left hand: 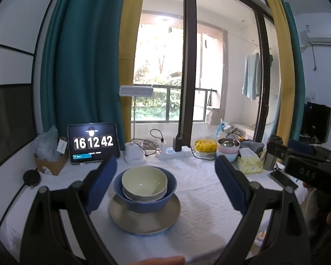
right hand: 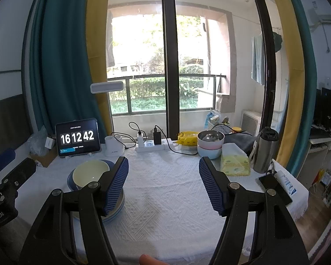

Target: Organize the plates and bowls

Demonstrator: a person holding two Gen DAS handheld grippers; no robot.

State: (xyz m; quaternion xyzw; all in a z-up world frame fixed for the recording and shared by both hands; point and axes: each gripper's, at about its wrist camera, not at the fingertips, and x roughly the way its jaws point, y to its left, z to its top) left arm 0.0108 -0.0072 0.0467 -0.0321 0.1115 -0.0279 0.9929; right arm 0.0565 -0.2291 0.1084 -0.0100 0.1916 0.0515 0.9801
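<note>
Already nested, the dishes sat on the white tablecloth.
Pale bowl lay inside blue bowl atop plate; left gripper and right gripper gaped wide, holding nothing.

A pale green bowl is sitting in a blue bowl on a beige plate with a light blue edge, over a white tablecloth showing an embossed diamond weave. Dark blue ribbed pads are lining the black left gripper and black right gripper. Teal and mustard-yellow curtains are framing the dark window frame. White digits are glowing on the black tablet. Pink and pale blue bowls are standing beside a yellow-patterned tissue pack and a silver flask with a black lid.
</note>
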